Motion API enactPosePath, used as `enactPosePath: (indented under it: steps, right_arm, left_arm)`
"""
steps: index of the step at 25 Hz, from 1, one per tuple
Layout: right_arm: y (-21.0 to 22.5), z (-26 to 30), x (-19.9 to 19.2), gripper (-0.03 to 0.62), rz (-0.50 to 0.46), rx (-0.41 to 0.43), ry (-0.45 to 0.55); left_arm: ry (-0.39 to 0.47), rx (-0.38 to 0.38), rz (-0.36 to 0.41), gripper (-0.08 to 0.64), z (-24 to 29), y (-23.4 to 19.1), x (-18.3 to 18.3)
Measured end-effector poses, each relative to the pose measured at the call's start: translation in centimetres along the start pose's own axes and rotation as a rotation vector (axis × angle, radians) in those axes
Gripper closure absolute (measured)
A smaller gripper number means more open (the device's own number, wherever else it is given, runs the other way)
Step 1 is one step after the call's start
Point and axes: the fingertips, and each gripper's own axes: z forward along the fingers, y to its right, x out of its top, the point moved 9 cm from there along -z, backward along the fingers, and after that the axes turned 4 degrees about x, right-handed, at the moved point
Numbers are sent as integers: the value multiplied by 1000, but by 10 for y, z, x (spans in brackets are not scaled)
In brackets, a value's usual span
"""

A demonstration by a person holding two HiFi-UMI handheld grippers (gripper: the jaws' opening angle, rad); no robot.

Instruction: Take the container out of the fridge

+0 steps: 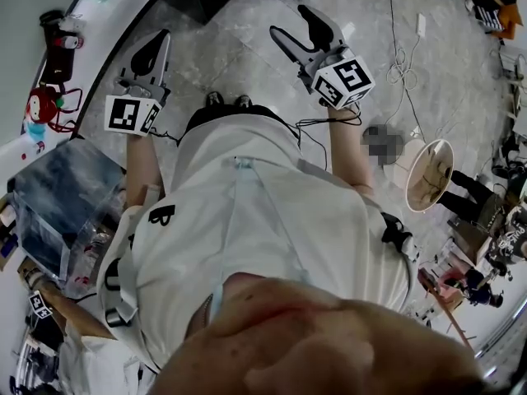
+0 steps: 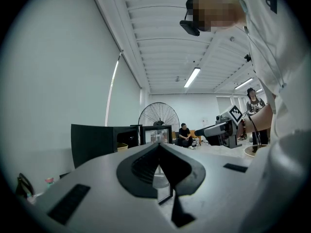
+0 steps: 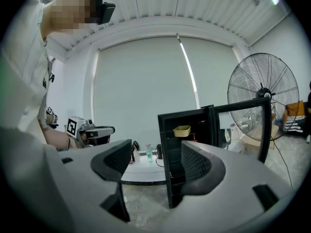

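I'm at the approach step, with nothing gripped yet. My right gripper is spread wide and empty, and my left gripper is clenched on nothing. The yellow container sits on the top shelf of the open fridge, centre-right of the right gripper view and well apart from the jaws. Next I'd bring the right jaws level around it.

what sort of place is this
Most likely a lab or workshop room, not a home kitchen: a small black fridge stands open on a bare stone floor beside a big pedestal fan, with cables trailing across the floor.
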Motion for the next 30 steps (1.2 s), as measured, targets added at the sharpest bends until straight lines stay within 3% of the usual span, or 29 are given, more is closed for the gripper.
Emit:
enactPosePath:
  steps: [16,30]
  right_arm:
    - [19,-43,10,287,-18,58,48]
    - [73,-7,10,287,38,-20,56]
  left_arm:
    - [8,59,26,551,17,34,4]
    - [-25,37,20,551,74,-21,-8]
